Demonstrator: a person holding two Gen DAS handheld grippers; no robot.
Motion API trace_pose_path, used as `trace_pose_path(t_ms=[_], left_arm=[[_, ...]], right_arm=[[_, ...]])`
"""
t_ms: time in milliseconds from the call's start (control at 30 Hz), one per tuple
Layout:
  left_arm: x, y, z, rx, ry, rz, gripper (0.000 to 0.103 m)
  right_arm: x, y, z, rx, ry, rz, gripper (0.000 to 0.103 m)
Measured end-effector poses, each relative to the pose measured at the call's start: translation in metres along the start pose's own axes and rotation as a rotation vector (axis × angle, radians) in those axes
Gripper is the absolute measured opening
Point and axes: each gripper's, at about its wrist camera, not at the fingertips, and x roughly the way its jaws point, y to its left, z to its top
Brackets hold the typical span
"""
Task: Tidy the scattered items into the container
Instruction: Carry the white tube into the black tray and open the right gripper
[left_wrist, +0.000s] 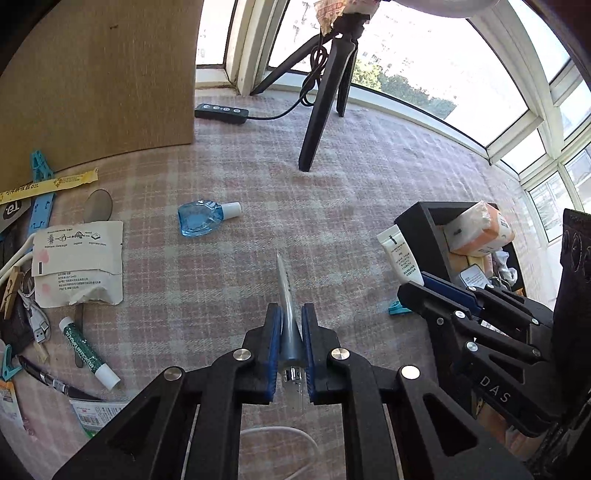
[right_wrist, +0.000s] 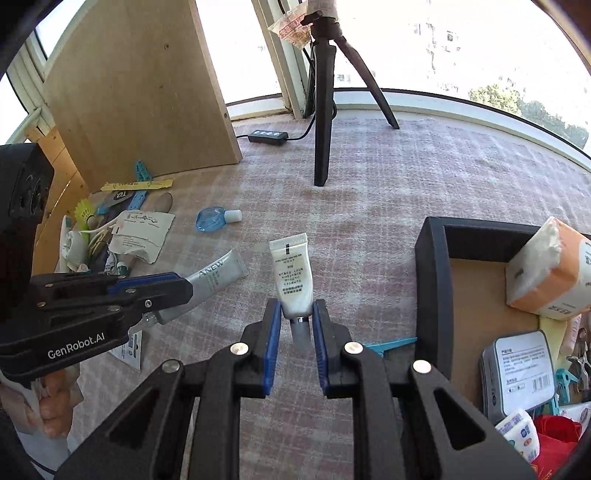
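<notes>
Both grippers are loaded, and the likeliest trouble is a dropped tube on the way to the black open-topped container, which serves here as the landmark. The right gripper has its blue-padded fingers closed narrowly on the neck end of a small white squeeze tube with black print; most of the tube juts forward unsupported, so, as I judge it, a quick swing toward the container could let it pivot or slip out. It sits just left of the container's near left wall, above the checked pink cloth. The left gripper is pinched on a silver-grey squeeze tube marked ANEW, seen edge-on between its pads in its own view; that tube is farther left of the container, and the grip is again near the cap end, so it may twist. A collision is the other risk: the two grippers are close side by side, and both must pass the same wall. The container already holds a peach-and-white tissue pack and a white tin, so a tube released carelessly could land on them and roll. A teal plastic clip lies against the container's near left corner. Beyond, well left of the container, a clear blue bottle with a white cap lies on the cloth, not yet collected.
</notes>
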Motion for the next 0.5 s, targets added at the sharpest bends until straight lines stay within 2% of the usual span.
trace_pose_path(t_ms=[67,333,500], left_arm=[[-0.003,-0.015,0.003,0.028,-0.007,-0.022,0.0],[-0.007,-0.066,0.014,0.138,-0.037,-0.053,0.0],[0.01,-0.058,0.006,0.128,0.038,-0.004,0.0]], right_arm=[[-0.015,-0.015,0.0,0.035,-0.024,-0.014,0.017],[-0.083,-0.076,-0.018,0.144,-0.121,-0.082,0.017],[-0.104,-0.097,-0.037,0.183,-0.137,-0.123,0.017]])
